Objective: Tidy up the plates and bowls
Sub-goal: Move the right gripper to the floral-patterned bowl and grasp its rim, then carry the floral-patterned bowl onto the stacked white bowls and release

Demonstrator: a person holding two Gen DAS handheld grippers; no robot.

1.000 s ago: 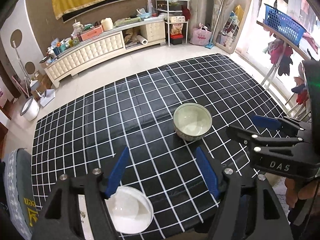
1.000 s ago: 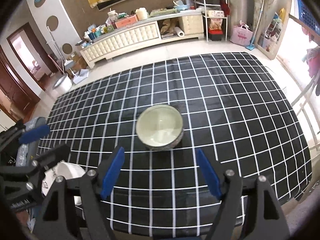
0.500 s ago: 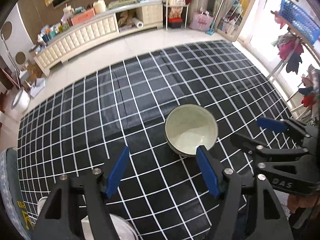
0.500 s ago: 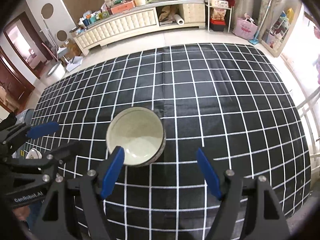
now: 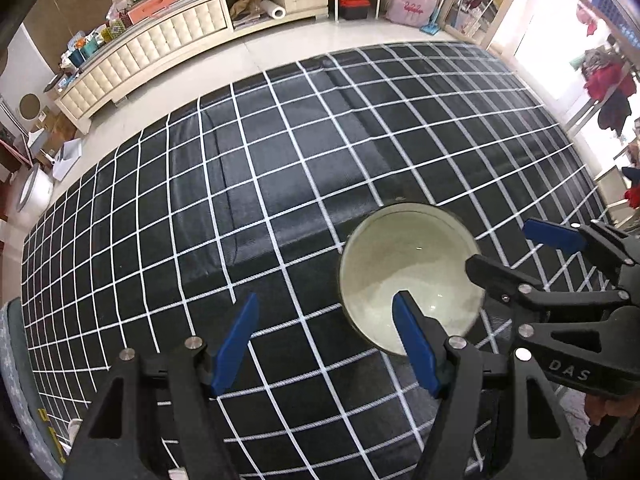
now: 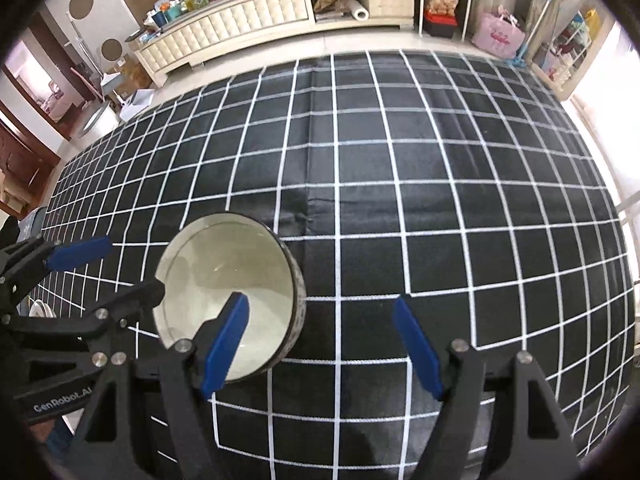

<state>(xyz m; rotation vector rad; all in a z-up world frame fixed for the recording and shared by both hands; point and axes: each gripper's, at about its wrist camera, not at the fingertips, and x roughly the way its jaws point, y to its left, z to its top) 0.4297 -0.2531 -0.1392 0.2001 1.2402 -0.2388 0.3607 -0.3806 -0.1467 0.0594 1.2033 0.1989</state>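
Both grippers have closed in on the bowl (image 5: 408, 276) over the last second; it now fills more of each wrist view. Bowl sits upright on the checked cloth (image 5: 280, 168), between the two. Left gripper (image 5: 326, 340) wide, empty; right gripper (image 6: 320, 340) wide, empty, its left finger over the rim. Contact uncertain, probably none. Judgement: grasp is imminent, lift not begun.
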